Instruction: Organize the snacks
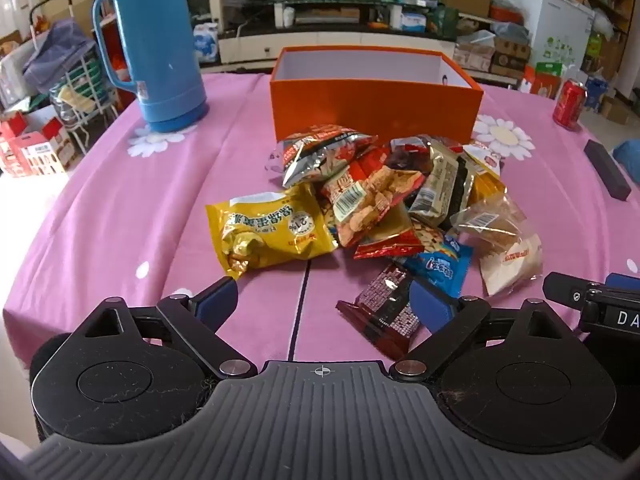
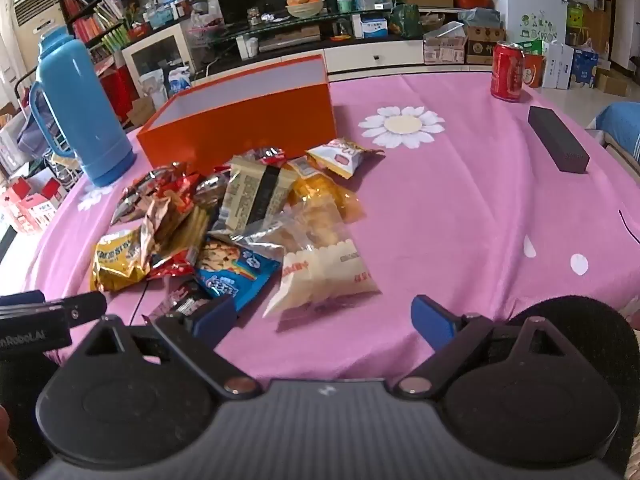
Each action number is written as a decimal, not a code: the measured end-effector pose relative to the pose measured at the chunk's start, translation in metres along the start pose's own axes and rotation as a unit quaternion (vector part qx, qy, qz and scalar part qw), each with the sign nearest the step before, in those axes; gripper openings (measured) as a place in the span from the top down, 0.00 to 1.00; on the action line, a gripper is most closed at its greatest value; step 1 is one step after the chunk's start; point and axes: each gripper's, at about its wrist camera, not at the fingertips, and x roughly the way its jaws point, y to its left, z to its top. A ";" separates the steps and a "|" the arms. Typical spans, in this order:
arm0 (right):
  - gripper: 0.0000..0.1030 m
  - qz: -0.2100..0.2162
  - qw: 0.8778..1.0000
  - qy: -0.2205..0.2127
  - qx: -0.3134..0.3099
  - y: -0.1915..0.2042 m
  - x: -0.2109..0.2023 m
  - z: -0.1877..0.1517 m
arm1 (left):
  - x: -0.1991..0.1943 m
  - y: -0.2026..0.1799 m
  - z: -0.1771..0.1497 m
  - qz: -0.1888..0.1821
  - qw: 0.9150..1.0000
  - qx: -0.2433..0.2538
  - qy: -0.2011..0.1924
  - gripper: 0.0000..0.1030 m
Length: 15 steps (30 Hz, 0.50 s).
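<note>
1. Many snack packets (image 1: 380,208) lie in a loose heap on the pink tablecloth (image 1: 140,208), just in front of the orange box (image 1: 376,100). The box stands open at the top and looks empty from the left wrist view.
2. Left wrist view: the yellow bag (image 1: 268,228) sits at the left edge of the heap, in front of the orange box. It looks light, puffy and crinkly. A gentle pinch on its flat sealed end should hold it without crushing what is inside.
3. The dark red wafer packet (image 1: 384,312) lies at the near edge of the heap, farthest from the orange box, and looks flat and slippery.
4. The left gripper (image 1: 324,300) tips down toward the cloth, short of the heap. Its jaws are spread wide with nothing between them, though the right finger hides part of the dark red wafer packet.
5. Right wrist view: the clear bread bag (image 2: 324,276) lies at the near right of the heap, in front of the orange box. It looks soft and squashy, so take it by the crimped edge.
6. The blue cookie packet (image 2: 236,272) lies just left of that bag.
7. The right gripper (image 2: 324,316) also tips down, near the clear bread bag. Its jaws are spread wide and hold nothing.
8. I think no snack has gone into the box yet.
</note>
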 end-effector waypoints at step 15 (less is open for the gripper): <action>0.10 0.003 1.000 0.004 0.001 -0.002 0.001 -0.002 | 0.001 0.000 -0.004 0.000 1.000 0.002 0.001 0.24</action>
